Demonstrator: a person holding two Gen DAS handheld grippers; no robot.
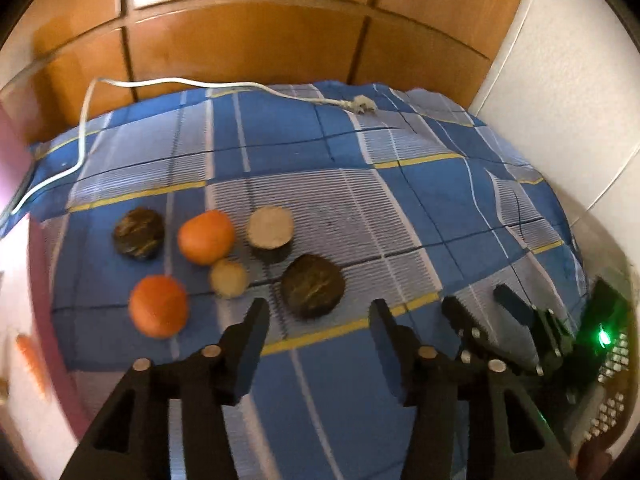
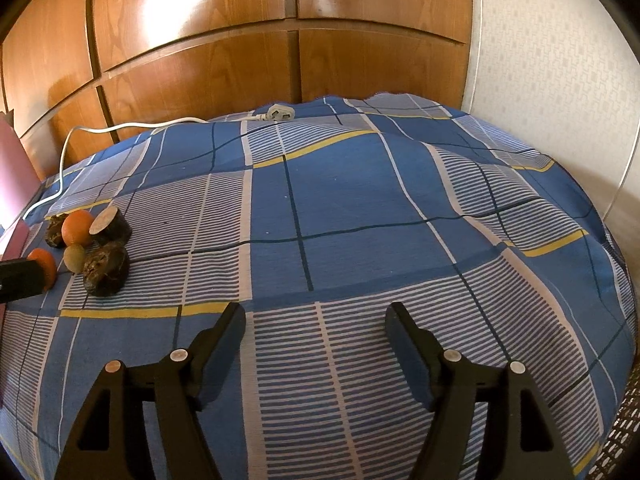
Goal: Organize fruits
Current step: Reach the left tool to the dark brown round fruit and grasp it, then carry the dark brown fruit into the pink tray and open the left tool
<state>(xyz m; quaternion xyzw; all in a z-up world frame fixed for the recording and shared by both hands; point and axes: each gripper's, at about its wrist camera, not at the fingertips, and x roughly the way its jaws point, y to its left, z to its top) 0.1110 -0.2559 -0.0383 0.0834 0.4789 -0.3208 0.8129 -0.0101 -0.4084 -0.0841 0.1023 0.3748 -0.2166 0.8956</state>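
Several fruits lie in a cluster on the blue checked bedsheet [image 1: 420,200]: two oranges [image 1: 206,236] [image 1: 159,306], a small brownish kiwi [image 1: 229,279], two dark round fruits [image 1: 139,233] [image 1: 313,286] and a dark piece with a pale cut face [image 1: 270,228]. My left gripper [image 1: 319,310] hovers open just short of the nearer dark fruit, its pads touching nothing. In the right wrist view the cluster sits far left, around the orange [image 2: 76,227] and the dark fruit [image 2: 106,268]. My right gripper [image 2: 316,312] stands open over bare sheet, holding nothing.
A white cable with a plug [image 1: 360,104] [image 2: 280,113] lies at the far edge of the bed. Wooden wardrobe doors [image 2: 192,60] stand behind, a pale wall [image 2: 540,60] to the right. A pink surface [image 1: 16,152] borders the left side, with a thin orange thing [image 1: 30,360] beyond it.
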